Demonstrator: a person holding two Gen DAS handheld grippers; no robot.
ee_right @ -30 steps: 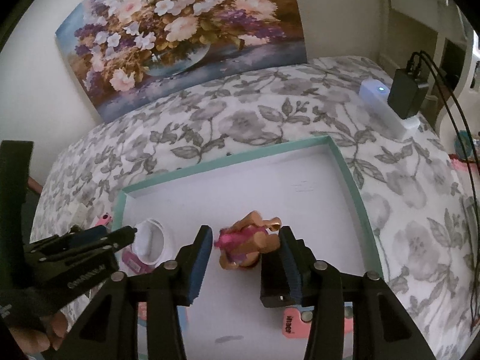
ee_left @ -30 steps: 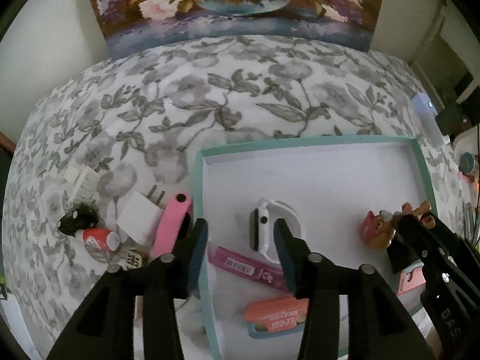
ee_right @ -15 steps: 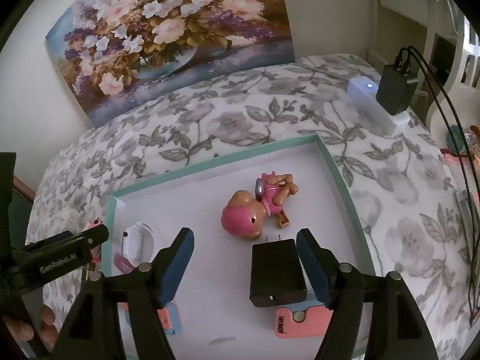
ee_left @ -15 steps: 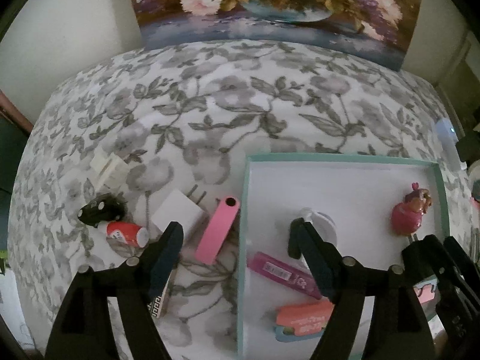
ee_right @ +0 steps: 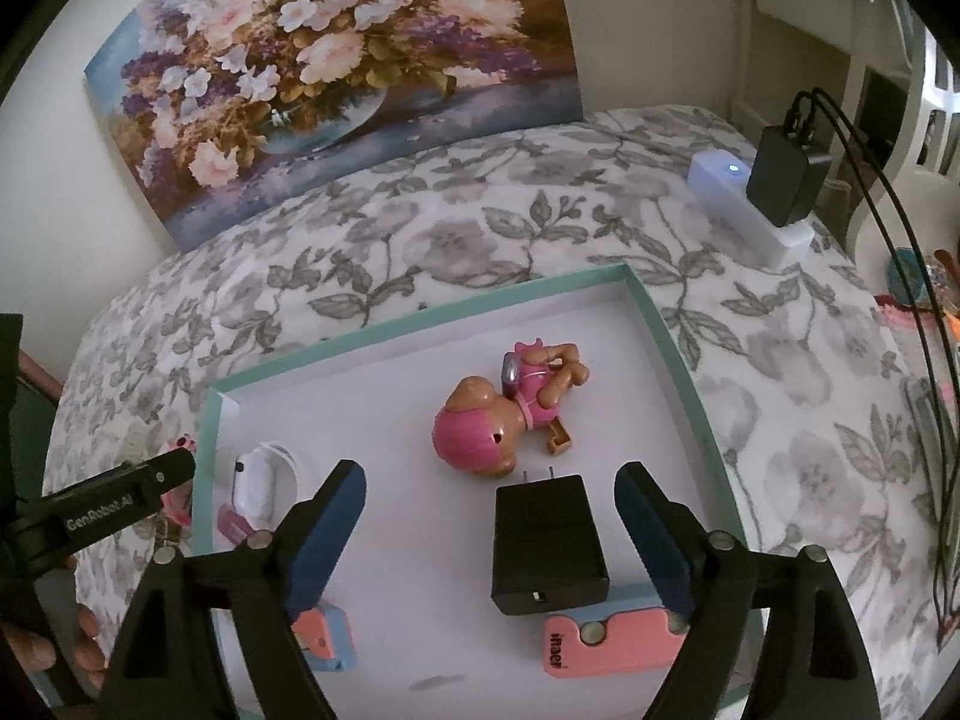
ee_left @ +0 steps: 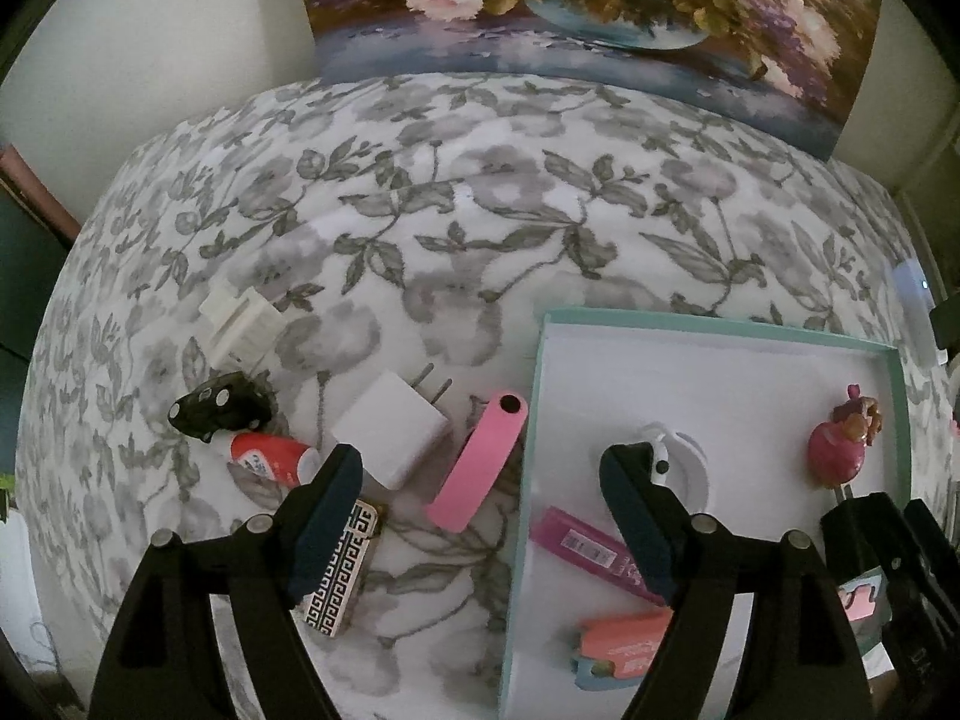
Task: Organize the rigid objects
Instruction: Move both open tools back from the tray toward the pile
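My left hand-held gripper (ee_left: 480,516) hangs wide open and empty over the flat pink strap (ee_left: 479,461), which lies on the grey floral bedspread (ee_left: 480,228) just outside the shallow teal-rimmed white tray (ee_left: 708,327) (a white plug-in charger (ee_left: 393,429) sits beside it). My right hand-held gripper (ee_right: 489,513) is also spread wide, empty, above the black wall charger (ee_right: 547,543) resting in the tray near the pink-haired toy figure (ee_right: 504,414)

Tray (ee_left: 708,330) is sitting on bedspread (ee_left: 480,192). Doll (ee_right: 504,414), charger (ee_right: 546,540) and watch (ee_right: 258,480) are lying inside. Plug (ee_left: 393,426) is lying left of tray.
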